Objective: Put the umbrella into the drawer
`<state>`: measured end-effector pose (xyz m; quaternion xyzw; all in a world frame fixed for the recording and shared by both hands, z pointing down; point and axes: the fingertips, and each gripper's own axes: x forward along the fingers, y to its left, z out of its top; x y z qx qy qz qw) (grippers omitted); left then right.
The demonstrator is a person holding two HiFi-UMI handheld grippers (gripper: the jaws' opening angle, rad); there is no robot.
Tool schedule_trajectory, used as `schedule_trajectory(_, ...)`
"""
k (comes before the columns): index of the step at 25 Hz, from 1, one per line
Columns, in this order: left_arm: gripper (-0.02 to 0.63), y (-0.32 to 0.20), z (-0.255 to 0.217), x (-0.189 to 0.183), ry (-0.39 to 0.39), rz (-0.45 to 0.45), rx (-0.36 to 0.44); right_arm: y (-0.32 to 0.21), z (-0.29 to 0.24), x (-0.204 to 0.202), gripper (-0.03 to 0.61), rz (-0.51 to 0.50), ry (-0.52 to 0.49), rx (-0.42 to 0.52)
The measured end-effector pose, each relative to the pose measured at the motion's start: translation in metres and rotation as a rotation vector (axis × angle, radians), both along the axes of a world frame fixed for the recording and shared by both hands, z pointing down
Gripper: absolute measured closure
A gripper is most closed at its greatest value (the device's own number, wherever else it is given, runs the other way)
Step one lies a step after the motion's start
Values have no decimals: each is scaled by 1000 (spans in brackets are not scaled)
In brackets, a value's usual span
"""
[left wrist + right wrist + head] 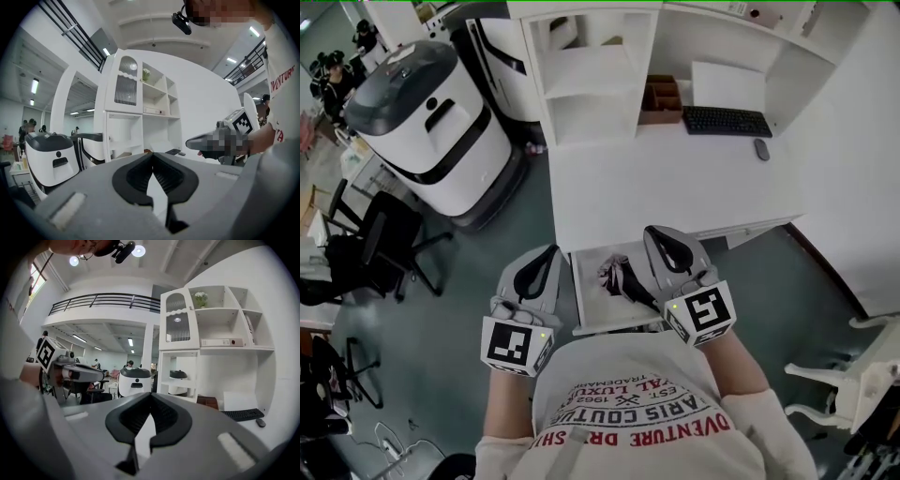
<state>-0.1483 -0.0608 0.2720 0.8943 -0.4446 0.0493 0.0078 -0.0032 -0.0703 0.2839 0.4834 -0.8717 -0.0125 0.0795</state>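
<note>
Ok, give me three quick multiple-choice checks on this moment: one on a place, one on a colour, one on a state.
1. Where is the umbrella relative to the desk?
A. On top of it
B. In the open drawer at its front edge
C. Behind it

2. What colour is the keyboard?
A. White
B. Black
C. Red

3. How do the jaws of the right gripper stand?
A. Together, with nothing between them
B. Wide apart
C. Closed on the umbrella

Answers:
1 B: the head view shows the umbrella lying inside the pulled-out drawer.
2 B: the keyboard is dark against the white desk.
3 A: in the right gripper view the jaw tips meet, and only the room shows beyond them.
</note>
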Motion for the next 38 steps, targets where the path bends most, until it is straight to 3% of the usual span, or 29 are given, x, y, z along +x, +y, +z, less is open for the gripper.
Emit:
schedule_trajectory(5, 610, 2, -6, 0, 1, -30, 16, 6, -8, 3, 578, -31, -24, 28)
schedule_trajectory(10, 611, 4, -7, 3, 3, -51, 17, 4, 0, 12, 578, 0, -36, -14)
schedule_trajectory(29, 611, 6, -9, 4, -12, -84, 12, 7, 6, 13, 578, -25, -53, -21)
schedule_trajectory(38, 611, 2, 1, -4, 10, -97, -18, 1, 18, 13, 578, -4, -88, -84)
